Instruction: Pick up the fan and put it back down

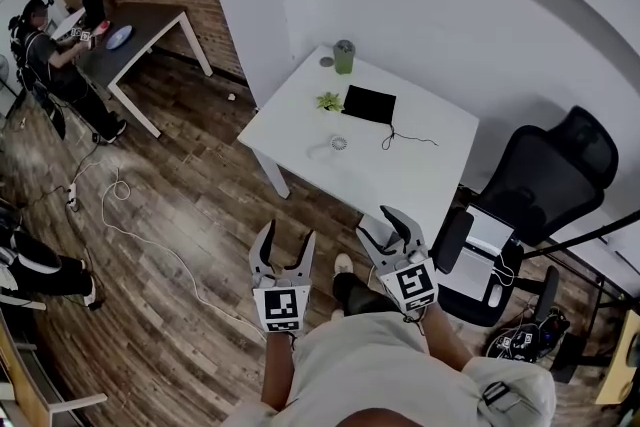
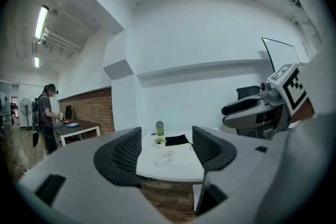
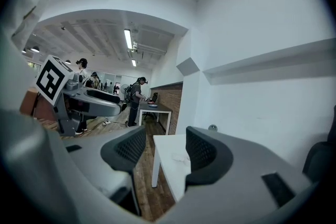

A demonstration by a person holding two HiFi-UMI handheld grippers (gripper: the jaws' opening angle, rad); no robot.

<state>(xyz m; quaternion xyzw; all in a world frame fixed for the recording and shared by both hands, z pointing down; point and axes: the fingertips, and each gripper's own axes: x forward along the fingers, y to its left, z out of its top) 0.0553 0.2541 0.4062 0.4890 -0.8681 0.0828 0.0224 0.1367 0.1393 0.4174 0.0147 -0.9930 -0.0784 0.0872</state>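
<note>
1. Holding your left gripper [image 1: 287, 233] and right gripper [image 1: 378, 220] short of the white rectangular table [image 1: 420, 165], you have both pairs of jaws released and empty.
2. The small white handheld fan [image 1: 337, 144] lies mid-table.

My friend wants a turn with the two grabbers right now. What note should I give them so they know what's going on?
Left gripper: jaws apart, nothing between them.
Right gripper: jaws apart, nothing between them.
Fan: small and white, lying near the middle of the white table ahead, well apart from both grippers. A green bottle, a little plant and a black pad sit farther back on the table.
Done: nothing yet; the fan is untouched.
Left to do: step up to the table, grip the fan, lift it, then set it back down.
</note>
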